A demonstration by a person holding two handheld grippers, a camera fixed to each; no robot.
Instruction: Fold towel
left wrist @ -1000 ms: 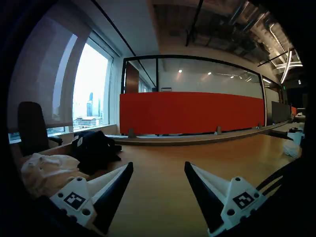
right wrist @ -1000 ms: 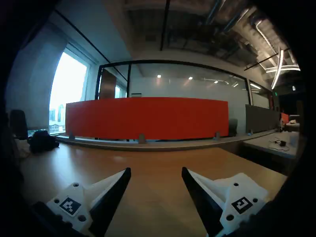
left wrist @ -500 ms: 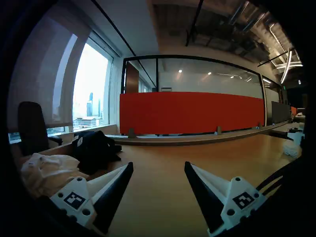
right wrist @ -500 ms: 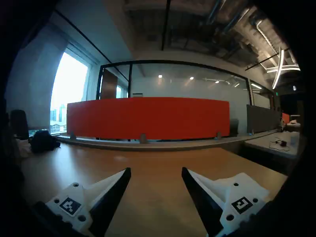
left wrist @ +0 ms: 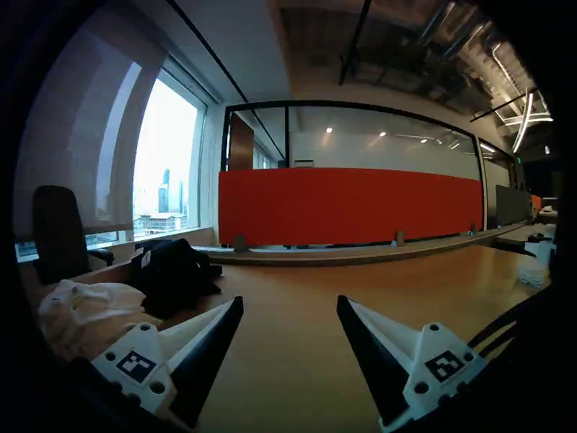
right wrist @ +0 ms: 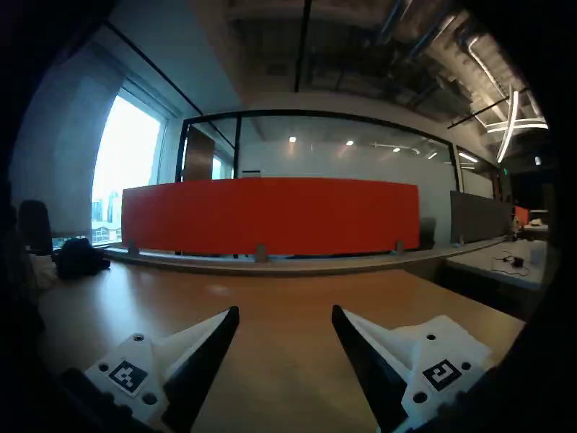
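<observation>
A crumpled cream-white towel (left wrist: 90, 310) lies on the wooden table (left wrist: 303, 317) at the left, just beyond my left gripper's left finger. My left gripper (left wrist: 288, 303) sits low over the table, open, with nothing between its fingers. A sliver of the white towel (right wrist: 43, 270) lies at the far left edge in the right gripper view. My right gripper (right wrist: 285, 312) is open too, over bare table (right wrist: 288, 296), holding nothing.
A black bag (left wrist: 169, 274) sits behind the towel, also far left as the black bag (right wrist: 78, 258). A dark office chair (left wrist: 58, 231) stands by the window. A red divider (left wrist: 346, 206) runs along the table's far edge. Cups and white items (left wrist: 534, 263) sit at the right.
</observation>
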